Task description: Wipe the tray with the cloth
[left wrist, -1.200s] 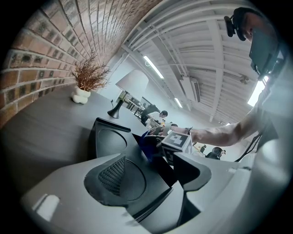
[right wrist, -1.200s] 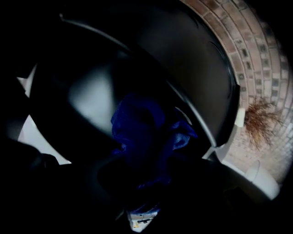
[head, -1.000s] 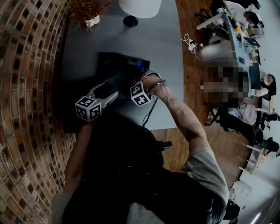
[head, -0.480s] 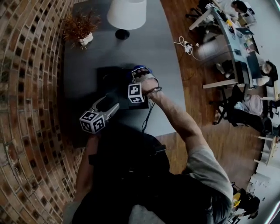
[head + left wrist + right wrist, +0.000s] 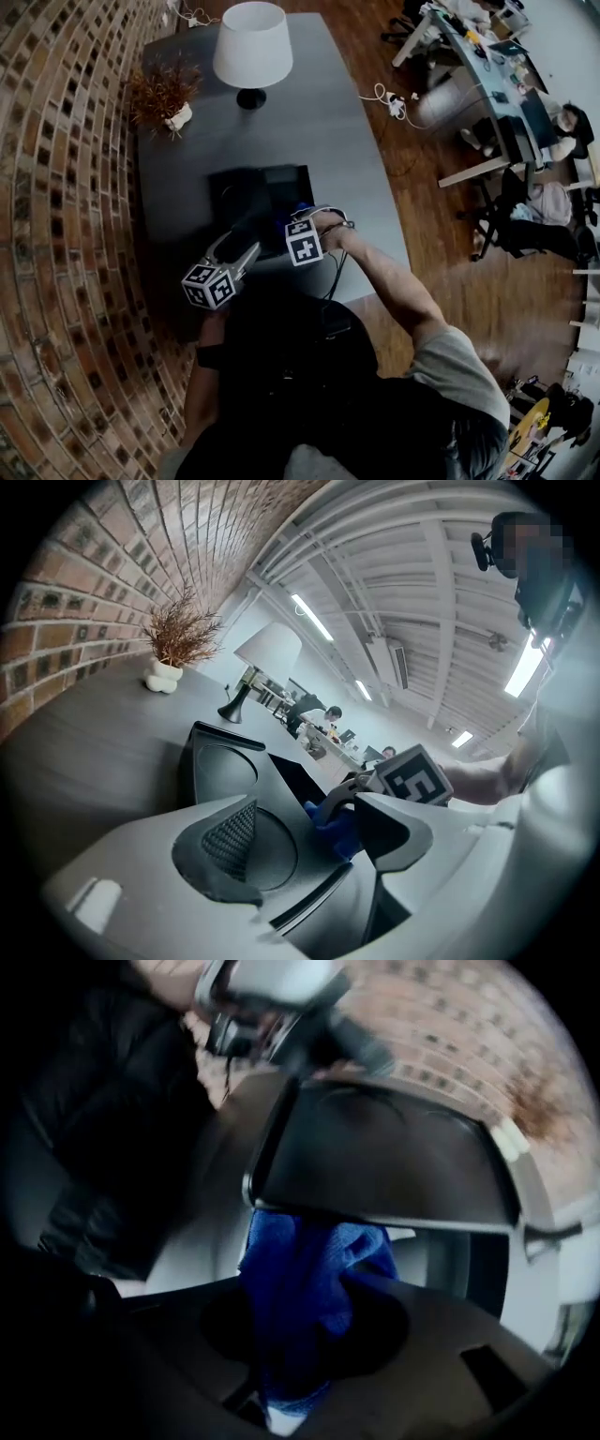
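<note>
Right gripper view: the blue cloth is clenched between the jaws of the right gripper, and the rim of the tray is met just beyond them. A corner of the tray is clamped by the left gripper, close beside.

Left gripper: is tilting slightly downward at the tray's near-left corner; jaws are standing partly apart with the tray's edge between them, pad contact unclear.
Right gripper: is pointing straight down at the tray's near edge, jaws pinching the cloth.
Left forearm: is reaching toward the tray's near-left corner.
Right forearm: is stretching in from the tray's near right.
</note>
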Demonstrator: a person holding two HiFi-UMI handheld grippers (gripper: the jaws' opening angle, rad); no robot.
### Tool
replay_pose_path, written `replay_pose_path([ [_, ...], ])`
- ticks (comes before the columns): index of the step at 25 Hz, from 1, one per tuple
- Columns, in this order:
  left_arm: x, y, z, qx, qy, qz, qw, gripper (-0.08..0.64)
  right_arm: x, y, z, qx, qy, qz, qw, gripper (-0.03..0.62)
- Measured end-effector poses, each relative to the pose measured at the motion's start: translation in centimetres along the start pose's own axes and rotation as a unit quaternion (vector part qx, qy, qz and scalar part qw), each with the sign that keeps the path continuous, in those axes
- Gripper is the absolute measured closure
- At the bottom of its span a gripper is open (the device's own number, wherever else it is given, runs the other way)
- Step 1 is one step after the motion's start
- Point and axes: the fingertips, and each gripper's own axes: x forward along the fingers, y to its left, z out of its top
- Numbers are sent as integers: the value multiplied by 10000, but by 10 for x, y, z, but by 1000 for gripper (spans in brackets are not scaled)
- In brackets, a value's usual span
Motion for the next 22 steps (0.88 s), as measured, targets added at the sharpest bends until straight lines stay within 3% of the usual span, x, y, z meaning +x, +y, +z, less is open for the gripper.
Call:
replay_pose_path([
  [2, 0, 1, 0, 14, 4, -8, 10000, 245, -18, -2, 4, 865, -769, -77, 9932, 456],
  [3, 0, 1, 0, 6, 10, -10, 10000, 245, -31, -3, 3, 1337, -1178, -128, 9839, 454],
  [5, -1, 1, -1, -51, 20, -14, 10000, 245, -63, 3, -10, 2208, -1984, -276, 9545, 453],
  [8, -2, -1, -1, -87, 26, -23, 10000, 245, -125, 15, -63, 3183, -2905, -880, 8981, 453],
  [10, -2, -3, 0, -103, 22, -42, 9999, 245, -160, 34, -116, 3779, -2885, -1326, 8697, 453],
  [13, 1, -8, 0, -98, 26, -72, 9999, 245, -171, 79, -206, 4601, -1974, -1774, 8473, 451],
  [15, 4, -10, 1, -88, 31, -90, 9999, 245, -150, 107, -248, 5067, -1430, -1820, 8305, 449],
  [16, 4, -10, 1, -69, 40, -95, 9999, 245, -129, 119, -259, 5227, -1210, -1754, 8255, 444],
  [18, 3, -9, 2, -39, 48, -97, 9999, 245, -72, 142, -265, 5379, -857, -1484, 8254, 427],
  [20, 3, -8, 3, -56, 21, -97, 9999, 245, -22, 156, -262, 5290, -490, -1359, 8362, 415],
  [22, 2, -8, 2, -109, -2, -105, 9999, 245, -7, 163, -260, 5105, -166, -1444, 8475, 365],
])
